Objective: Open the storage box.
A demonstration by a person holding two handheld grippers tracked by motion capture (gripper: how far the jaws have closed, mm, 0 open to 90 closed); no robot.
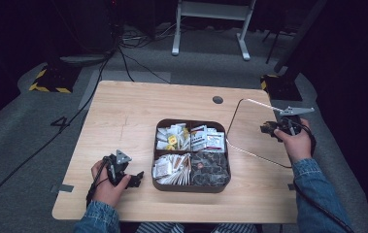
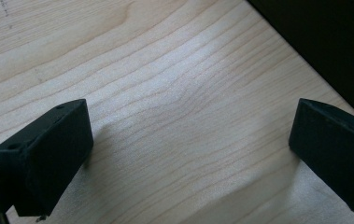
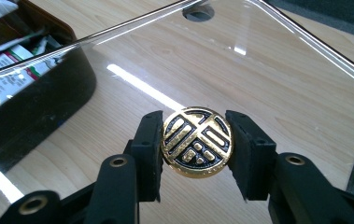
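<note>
Lid removal looks done: the clear plastic lid (image 1: 261, 128) with its round gold-and-black knob (image 3: 196, 142) is off the dark brown four-compartment box (image 1: 191, 187) of sachets and packets, which stands uncovered at mid-bench. The right gripper (image 3: 193, 149) has its fingers closed on that knob from both sides and holds the lid low over the pale wooden bench (image 1: 123, 116), just right of the box. What remains, I judge, is setting it flat and letting go. The left gripper (image 2: 188, 154) rests near the box's left side, fingers wide apart, holding nothing.
</note>
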